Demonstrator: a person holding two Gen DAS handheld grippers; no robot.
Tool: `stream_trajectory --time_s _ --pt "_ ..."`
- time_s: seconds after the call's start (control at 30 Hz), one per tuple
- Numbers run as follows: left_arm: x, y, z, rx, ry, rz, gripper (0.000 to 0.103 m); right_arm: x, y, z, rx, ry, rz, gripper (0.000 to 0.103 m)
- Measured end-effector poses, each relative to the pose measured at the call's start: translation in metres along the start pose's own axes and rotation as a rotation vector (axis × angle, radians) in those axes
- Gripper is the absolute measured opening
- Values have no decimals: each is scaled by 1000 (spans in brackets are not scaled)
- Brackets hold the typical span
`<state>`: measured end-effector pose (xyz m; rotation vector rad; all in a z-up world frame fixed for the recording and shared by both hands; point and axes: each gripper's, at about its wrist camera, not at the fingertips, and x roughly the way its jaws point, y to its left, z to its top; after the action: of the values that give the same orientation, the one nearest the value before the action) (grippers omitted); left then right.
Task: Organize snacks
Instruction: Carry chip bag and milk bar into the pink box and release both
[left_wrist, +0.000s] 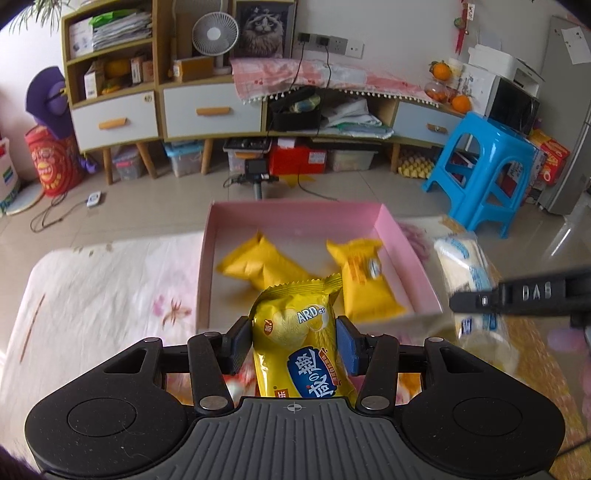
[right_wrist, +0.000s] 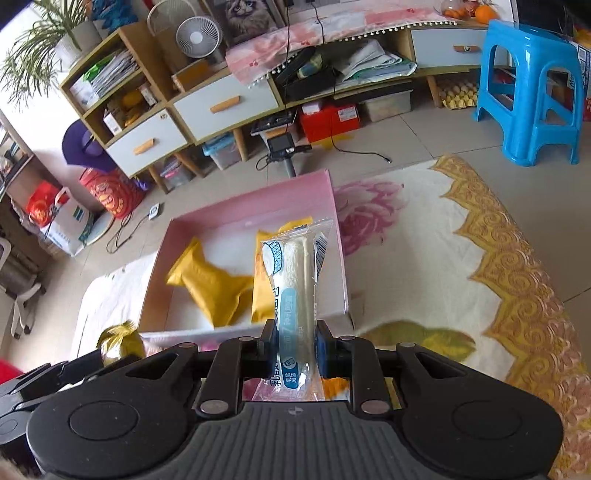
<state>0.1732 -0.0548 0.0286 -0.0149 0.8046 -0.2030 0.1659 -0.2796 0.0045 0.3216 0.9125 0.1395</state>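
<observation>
- Living-room floor is showing a floral rug (right_wrist: 461, 236) under the work area, with a wooden cabinet (left_wrist: 118, 99) and a blue plastic stool (left_wrist: 487, 173) standing behind it.
- Left gripper (left_wrist: 293, 341) is pinching a yellow snack packet (left_wrist: 295, 336) at its middle, pads pressing both sides, the packet standing upright just short of the near wall of the pink box (left_wrist: 402, 240).
- Pink box is sitting open on the rug and is holding two yellow packets (left_wrist: 258, 262), lying flat and apart from each other.
- Right gripper (right_wrist: 297, 349) is clamping a white-and-blue wrapped roll (right_wrist: 295, 273) near its lower end, jaws squeezed tight on the wrapper, the roll pointing forward over the box's near right corner.
- Motion blur is smearing the rug and box contents in the left wrist view; packet lettering there is only partly legible.
</observation>
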Motion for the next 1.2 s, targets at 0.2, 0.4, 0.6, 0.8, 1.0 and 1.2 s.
stream_trajectory --time_s 0.2,0.4,0.6,0.8,1.0,1.2 --pt "36 -14 26 7 -42 7 46 24 0 15 -41 -24 -38 10" --pt "72 -25 39 -5 -64 28 46 46 -1 25 -62 -31 -22 10" --pt "101 -32 47 -30 -74 62 46 54 -4 33 -64 -61 -2 11" --pt "117 -35 45 -24 -92 94 47 59 -14 37 -13 -75 28 11" --pt "120 -32 45 -48 -80 96 50 62 -14 37 -8 -76 42 16" --pt "113 -28 41 -40 -87 122 69 59 -14 38 -2 -73 36 32"
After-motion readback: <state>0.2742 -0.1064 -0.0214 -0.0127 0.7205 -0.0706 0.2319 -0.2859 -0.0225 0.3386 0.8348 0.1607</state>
